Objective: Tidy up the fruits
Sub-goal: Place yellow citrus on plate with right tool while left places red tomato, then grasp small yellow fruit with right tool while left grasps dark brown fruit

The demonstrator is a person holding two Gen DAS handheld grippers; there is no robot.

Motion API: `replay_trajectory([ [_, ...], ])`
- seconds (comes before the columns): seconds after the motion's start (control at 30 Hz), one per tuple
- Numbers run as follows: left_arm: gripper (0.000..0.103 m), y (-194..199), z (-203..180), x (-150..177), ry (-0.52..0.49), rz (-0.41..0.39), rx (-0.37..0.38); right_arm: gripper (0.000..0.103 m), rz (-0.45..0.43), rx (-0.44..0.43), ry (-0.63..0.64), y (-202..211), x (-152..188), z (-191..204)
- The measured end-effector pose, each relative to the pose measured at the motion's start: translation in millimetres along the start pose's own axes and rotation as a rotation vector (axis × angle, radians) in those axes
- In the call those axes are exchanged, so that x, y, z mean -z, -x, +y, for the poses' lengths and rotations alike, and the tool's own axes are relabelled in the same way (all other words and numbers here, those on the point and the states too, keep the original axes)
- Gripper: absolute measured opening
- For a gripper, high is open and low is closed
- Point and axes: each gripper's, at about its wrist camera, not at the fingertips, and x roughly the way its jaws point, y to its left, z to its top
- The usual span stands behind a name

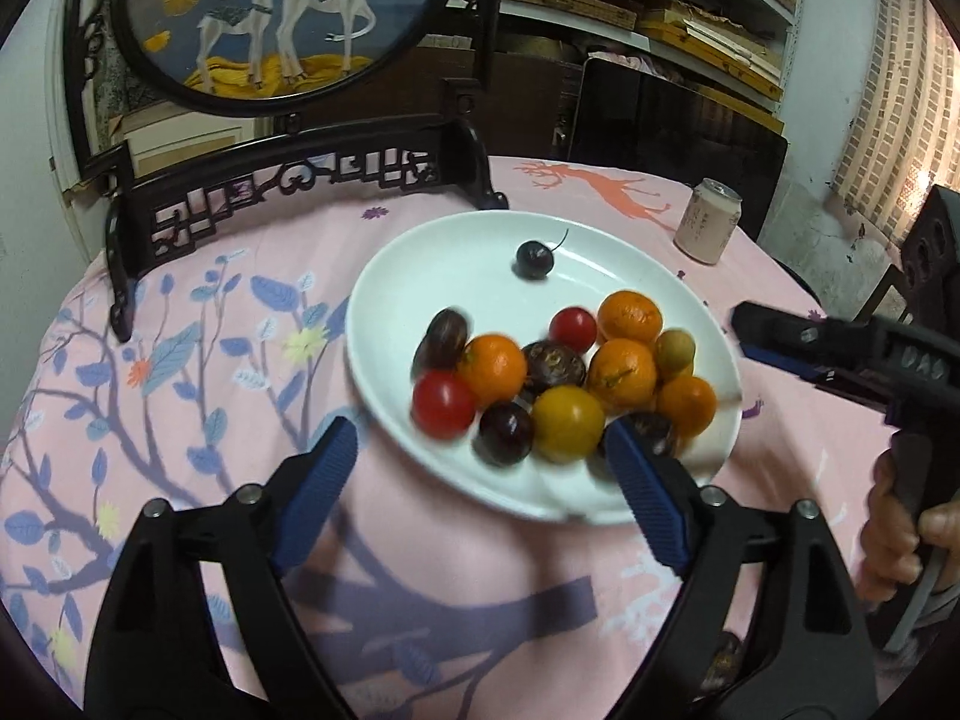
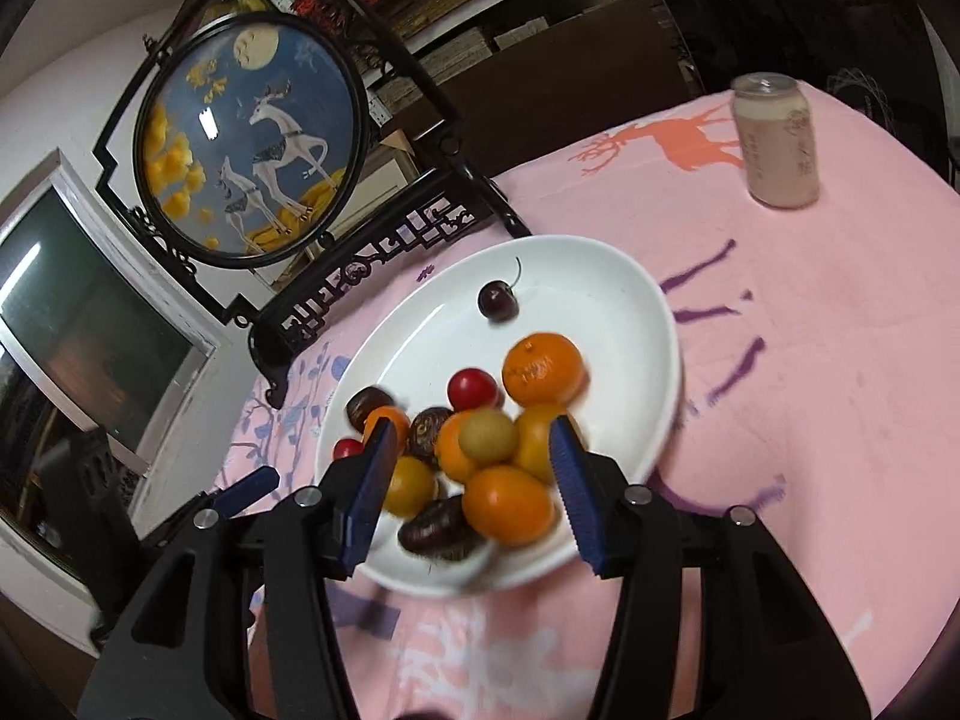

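A white plate (image 1: 420,264) on the pink tablecloth holds a pile of fruit: small oranges (image 1: 630,315), red tomatoes (image 1: 443,404), a yellow tomato (image 1: 567,423), dark plums (image 1: 506,433) and a lone cherry (image 1: 534,258) at the far side. My left gripper (image 1: 480,462) is open and empty, just short of the plate's near rim. My right gripper (image 2: 474,462) is open and empty, hovering over the fruit pile; the plate (image 2: 600,276), cherry (image 2: 498,300) and a big orange (image 2: 543,369) show beyond it. The right gripper also shows at the right edge of the left wrist view (image 1: 780,336).
A pale drink can (image 1: 708,221) stands on the cloth behind the plate, also in the right wrist view (image 2: 777,141). A dark carved stand with a round deer painting (image 1: 270,18) stands at the table's far left. Shelves and a dark chair back are behind the table.
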Motion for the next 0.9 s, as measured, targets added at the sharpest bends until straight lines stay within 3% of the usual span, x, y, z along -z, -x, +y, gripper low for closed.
replay_trajectory([
  [0.3,0.097,21.4,-9.4,41.3,-0.04,0.016,-0.047,0.061,0.005,0.001,0.075,43.2,48.0,5.0],
  [0.43,0.097,31.9,-18.1,58.8,-0.079,0.021,-0.056,0.072,0.027,-0.027,0.088,59.7,80.4,3.9],
  [0.57,0.1,48.0,-28.4,71.7,-0.118,-0.005,-0.059,0.072,0.037,-0.022,0.159,71.8,107.1,14.6],
  [0.67,0.101,57.6,-33.1,77.6,-0.136,-0.03,-0.067,0.077,0.025,-0.003,0.245,79.7,128.3,25.1],
  [0.73,0.101,60.3,-33.1,80.7,-0.138,-0.027,-0.047,0.092,0.042,0.031,0.303,80.3,141.6,31.5],
  [0.9,0.101,62.0,-37.0,85.5,-0.147,-0.02,-0.057,0.092,0.014,0.123,0.448,81.3,155.4,49.0],
])
